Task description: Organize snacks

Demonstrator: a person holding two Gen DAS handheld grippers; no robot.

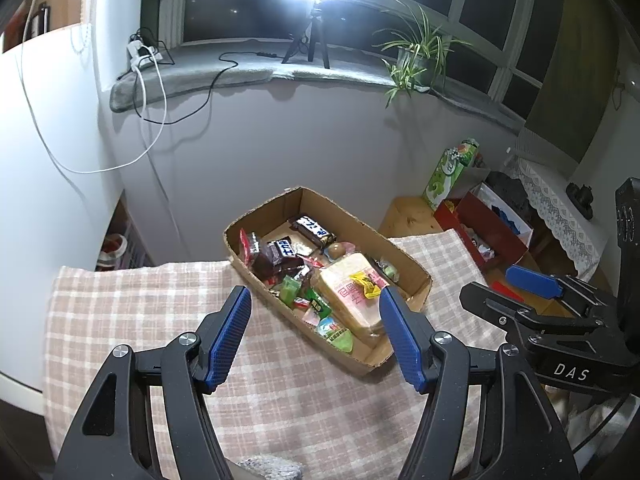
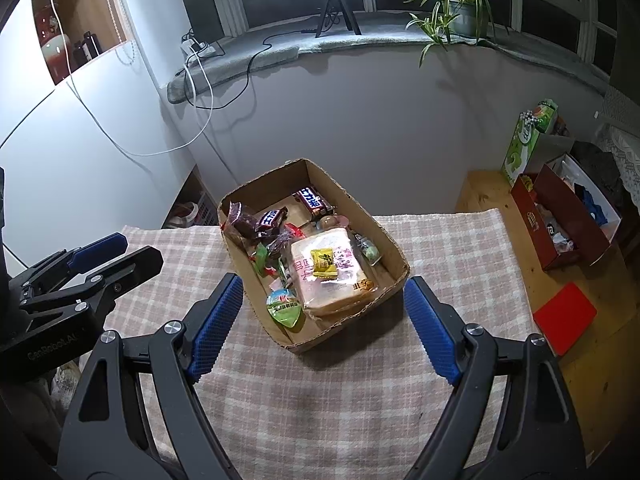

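Both claws spread, box of snacks ahead.

Left wrist: my left claw [image 1: 316,334] is spread and pinches nothing; the box [image 1: 416,292] lies just beyond its tips on the checked tabletop [image 1: 120,320], bread [image 1: 352,296] nearest, and the right claw [image 1: 520,288] is off to its right. Right wrist: my right claw [image 2: 324,320] is spread wide, empty, with the box [image 2: 396,280] between and past its fingertips [image 2: 224,304].

Potted plant [image 2: 460,4], tripod [image 2: 336,8] (on windowsill)
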